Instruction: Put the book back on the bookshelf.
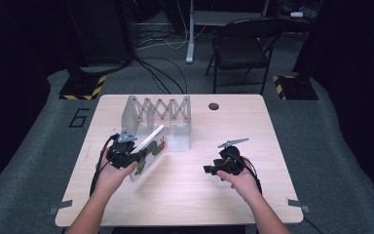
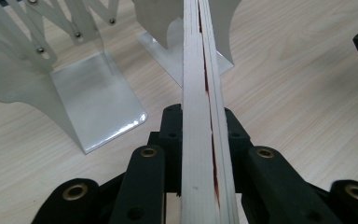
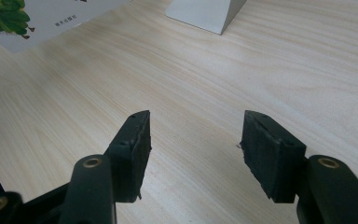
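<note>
At the near left of the bench point(image 1: 185, 195), a thin board book point(image 1: 148, 151) is clamped edge-on by the left hand-held gripper point(image 1: 126, 155), whose matte black jaws are closed tight on its stacked pale pages. The book is held tilted above the bench, its glossy white cover printed with green and red shapes, its far end just beside the bookend. At the near right, the right hand-held gripper point(image 3: 193, 140) is held low over the bench with its jaws partly apart and nothing between them; the pads point(image 3: 135, 149) are seen to be black, blocky and slightly rough. A grey three-cornered plate is carried on top of it. The bench is a rectangular slab of pale, fine-grained wood laminate with rounded corners and a dark round hole point(image 1: 214, 106) near its far edge. Farther back, an expandable metal bookend point(image 1: 158, 117) is stood, made of smooth brushed upright plates joined by a riveted scissor lattice. Beyond the bench, grey carpet, trailing cables and a dark folding chair point(image 1: 241, 48) are seen.
</note>
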`<state>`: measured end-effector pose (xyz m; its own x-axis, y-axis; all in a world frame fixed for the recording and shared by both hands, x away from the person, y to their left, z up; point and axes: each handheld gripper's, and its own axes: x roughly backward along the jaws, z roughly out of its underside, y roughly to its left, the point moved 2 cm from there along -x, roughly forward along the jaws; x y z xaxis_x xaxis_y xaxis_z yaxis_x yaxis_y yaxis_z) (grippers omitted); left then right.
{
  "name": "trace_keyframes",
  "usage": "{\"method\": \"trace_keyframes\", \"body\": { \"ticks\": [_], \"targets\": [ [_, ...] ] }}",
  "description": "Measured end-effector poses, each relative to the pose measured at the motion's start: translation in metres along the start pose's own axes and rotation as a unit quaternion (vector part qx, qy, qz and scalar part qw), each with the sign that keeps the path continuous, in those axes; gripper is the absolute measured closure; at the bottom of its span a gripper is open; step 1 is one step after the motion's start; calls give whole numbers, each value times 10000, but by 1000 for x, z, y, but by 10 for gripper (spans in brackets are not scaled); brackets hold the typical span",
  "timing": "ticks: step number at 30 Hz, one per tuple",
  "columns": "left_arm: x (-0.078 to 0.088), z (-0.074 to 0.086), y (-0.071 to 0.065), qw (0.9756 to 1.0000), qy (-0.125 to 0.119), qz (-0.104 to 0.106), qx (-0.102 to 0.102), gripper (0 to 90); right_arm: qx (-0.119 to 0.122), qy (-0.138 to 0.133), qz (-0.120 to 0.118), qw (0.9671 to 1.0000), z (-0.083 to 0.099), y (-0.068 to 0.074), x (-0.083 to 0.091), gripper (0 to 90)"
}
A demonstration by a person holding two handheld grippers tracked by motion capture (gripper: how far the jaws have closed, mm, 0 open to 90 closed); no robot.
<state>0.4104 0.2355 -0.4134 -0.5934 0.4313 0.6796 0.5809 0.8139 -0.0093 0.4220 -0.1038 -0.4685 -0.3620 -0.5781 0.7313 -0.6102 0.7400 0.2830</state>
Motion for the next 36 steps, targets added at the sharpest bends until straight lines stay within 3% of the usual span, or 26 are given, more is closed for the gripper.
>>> {"method": "trace_keyframes", "body": {
  "ticks": [14, 20, 29, 32, 36],
  "targets": [
    [9, 8, 18, 9997, -5, -121, 215, 757, -49, 36, 3, 10000, 0, 0, 1, 423],
    [15, 9, 24, 9986, -182, -245, 441, 756, -40, 31, 26, 10000, 0, -1, 2, 423],
    [20, 16, 35, 9972, -165, -428, 585, 756, -55, 44, 0, 10000, 0, 0, 1, 422],
    [18, 20, 39, 9959, -167, -522, 723, 756, -76, 61, -2, 10000, 0, -1, 1, 422],
    [13, 21, 41, 9952, -167, -600, 755, 756, -50, 27, 19, 10000, 1, -2, 0, 422]
  ]
}}
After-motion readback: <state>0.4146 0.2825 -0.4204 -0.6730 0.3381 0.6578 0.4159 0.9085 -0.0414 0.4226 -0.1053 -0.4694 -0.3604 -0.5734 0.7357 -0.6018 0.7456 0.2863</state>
